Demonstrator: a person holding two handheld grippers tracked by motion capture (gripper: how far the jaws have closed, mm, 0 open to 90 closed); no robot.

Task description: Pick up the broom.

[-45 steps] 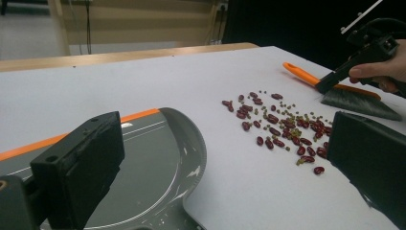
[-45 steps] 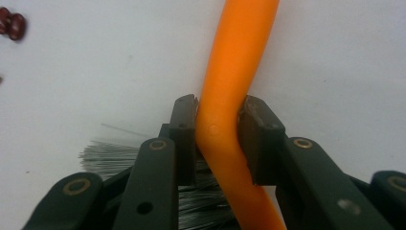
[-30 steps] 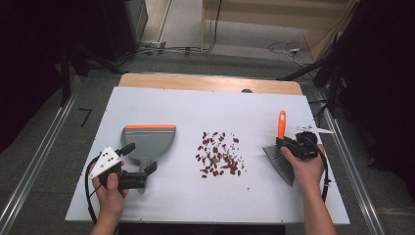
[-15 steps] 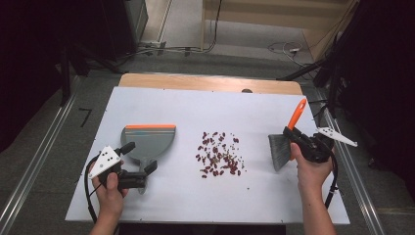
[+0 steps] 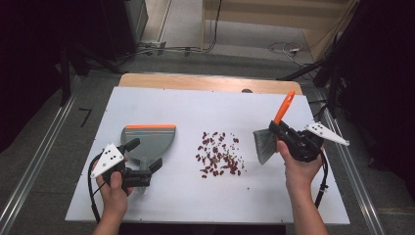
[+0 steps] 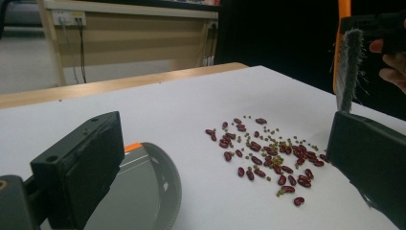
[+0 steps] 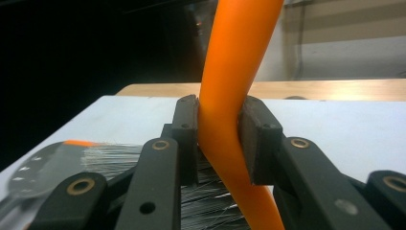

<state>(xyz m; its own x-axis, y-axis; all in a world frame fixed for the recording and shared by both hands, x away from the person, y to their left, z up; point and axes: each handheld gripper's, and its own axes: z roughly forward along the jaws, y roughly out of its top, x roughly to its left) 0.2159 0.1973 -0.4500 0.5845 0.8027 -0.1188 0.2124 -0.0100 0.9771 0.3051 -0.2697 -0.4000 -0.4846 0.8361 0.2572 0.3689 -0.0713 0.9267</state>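
A: Report the right gripper point(image 5: 278, 128).

B: Its 2 jaws are clamped on the orange handle of the brush point(image 5: 266, 145). In the right gripper view the handle point(image 7: 233, 96) passes between both pads, touching each. In the high view the brush is tilted, handle pointing up and away, grey bristles pointing down toward the table point(image 5: 293, 196). I cannot tell whether the bristle tips touch the surface.

A: Position of the brush relative to the beans?

B: The brush is just right of the beans point(image 5: 219, 153), which lie scattered near the table's centre. In the left gripper view the pile point(image 6: 268, 153) consists of dark red beans mixed with smaller green ones.

A: Report the left gripper point(image 5: 146, 156).

B: Its 2 jaws stand apart. In the high view they lie on either side of the handle of the dustpan point(image 5: 148, 141). The left gripper view shows a wide gap between the jaws, with the round end of the dustpan point(image 6: 143, 191) low in that gap.

A: Dustpan orientation?

B: Flat on the table, left of the beans and apart from them. Its orange lip is on the far edge, away from the person.
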